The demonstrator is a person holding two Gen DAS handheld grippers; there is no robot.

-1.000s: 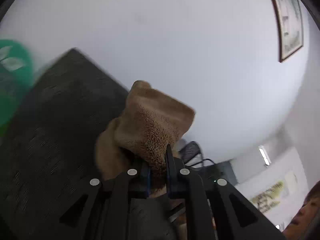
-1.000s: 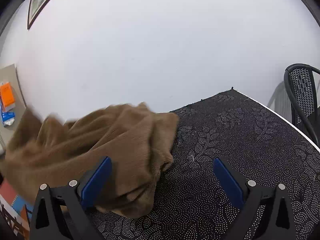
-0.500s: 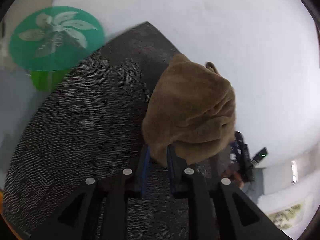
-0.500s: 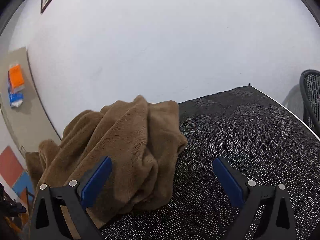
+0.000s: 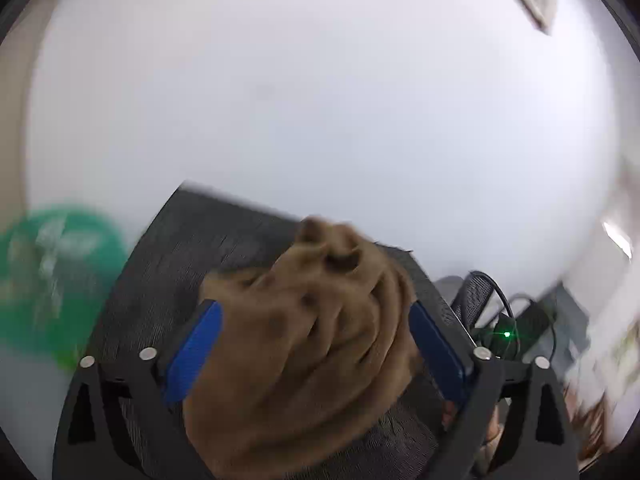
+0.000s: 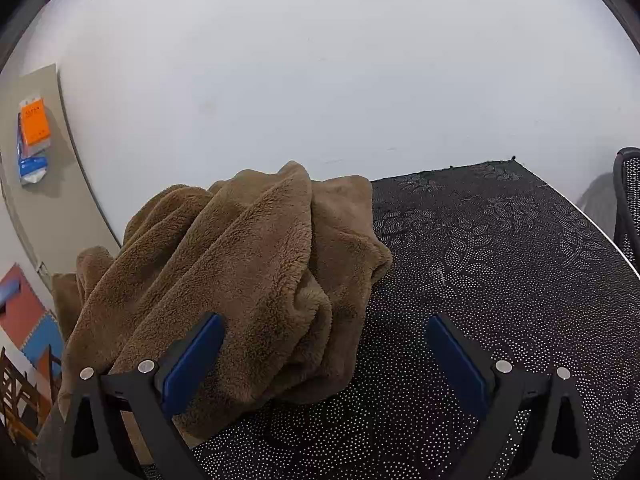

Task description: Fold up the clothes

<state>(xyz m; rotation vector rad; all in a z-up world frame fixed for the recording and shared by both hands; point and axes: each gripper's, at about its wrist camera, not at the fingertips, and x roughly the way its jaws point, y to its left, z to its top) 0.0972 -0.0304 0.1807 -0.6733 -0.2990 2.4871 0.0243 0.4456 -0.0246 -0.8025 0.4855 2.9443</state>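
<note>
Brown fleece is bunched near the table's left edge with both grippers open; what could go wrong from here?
1. The brown fleece droops past the table edge at the left; it could slide off.
2. The left gripper is opening around the crumpled heap, so any fold may slump.
3. The right gripper stands open, holding nothing; a blind pinch could catch several layers.

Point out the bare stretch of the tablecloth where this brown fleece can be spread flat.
Bare patch: the dotted black tablecloth right of the brown fleece, running to the far corner and the right edge beside the black chair. Crowded: the left side, where the bunched fleece spills over the edge.
</note>
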